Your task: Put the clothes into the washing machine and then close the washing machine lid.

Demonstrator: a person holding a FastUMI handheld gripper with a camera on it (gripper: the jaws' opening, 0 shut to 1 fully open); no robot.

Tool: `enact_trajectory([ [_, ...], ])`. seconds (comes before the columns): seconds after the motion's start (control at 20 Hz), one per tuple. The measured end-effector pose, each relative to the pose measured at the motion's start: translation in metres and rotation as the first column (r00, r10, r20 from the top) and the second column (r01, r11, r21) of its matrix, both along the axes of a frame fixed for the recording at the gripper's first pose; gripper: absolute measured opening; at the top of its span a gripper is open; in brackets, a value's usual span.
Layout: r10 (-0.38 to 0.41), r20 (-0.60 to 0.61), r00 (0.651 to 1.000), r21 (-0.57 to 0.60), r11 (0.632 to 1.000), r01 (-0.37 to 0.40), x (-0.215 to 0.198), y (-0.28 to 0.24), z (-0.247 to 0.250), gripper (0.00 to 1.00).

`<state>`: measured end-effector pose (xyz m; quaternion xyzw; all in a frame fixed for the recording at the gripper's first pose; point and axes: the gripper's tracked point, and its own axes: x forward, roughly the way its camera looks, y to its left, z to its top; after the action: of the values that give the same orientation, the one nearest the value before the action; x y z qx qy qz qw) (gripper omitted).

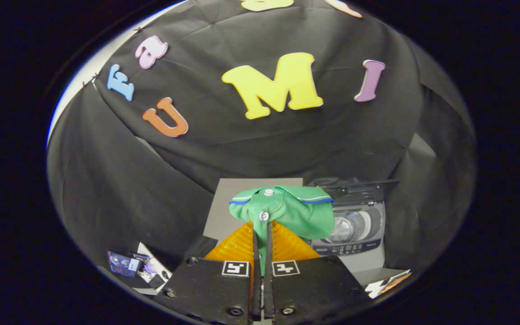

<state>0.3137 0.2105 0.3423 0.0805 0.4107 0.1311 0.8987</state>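
The gripper point(262, 228) pinches a green shirt point(298, 212) with white buttons and a blue-edged collar. Beyond it the washing machine point(355, 225) has its lid raised

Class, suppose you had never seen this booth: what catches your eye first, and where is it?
The bright green shirt stands out, pinched between the orange fingers of the gripper, which is shut on it. Just beyond, to the right, sits the small washing machine, its lid raised and its drum showing.

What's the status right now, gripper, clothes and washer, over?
Gripper shut on green shirt, shirt lifted. Washing machine just beyond, to the right of the fingers, lid up, drum open. Nothing seen between shirt and opening.
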Motion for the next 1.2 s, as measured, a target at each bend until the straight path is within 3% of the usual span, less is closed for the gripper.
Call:
enact_trajectory([
  [0.4, -0.063, -0.004, 0.998, 0.027, 0.998, 0.063, 0.002, -0.081, -0.024, 0.06],
  [1.2, 0.022, -0.072, 0.997, -0.040, 0.999, -0.025, 0.060, -0.181, -0.133, 0.06],
])
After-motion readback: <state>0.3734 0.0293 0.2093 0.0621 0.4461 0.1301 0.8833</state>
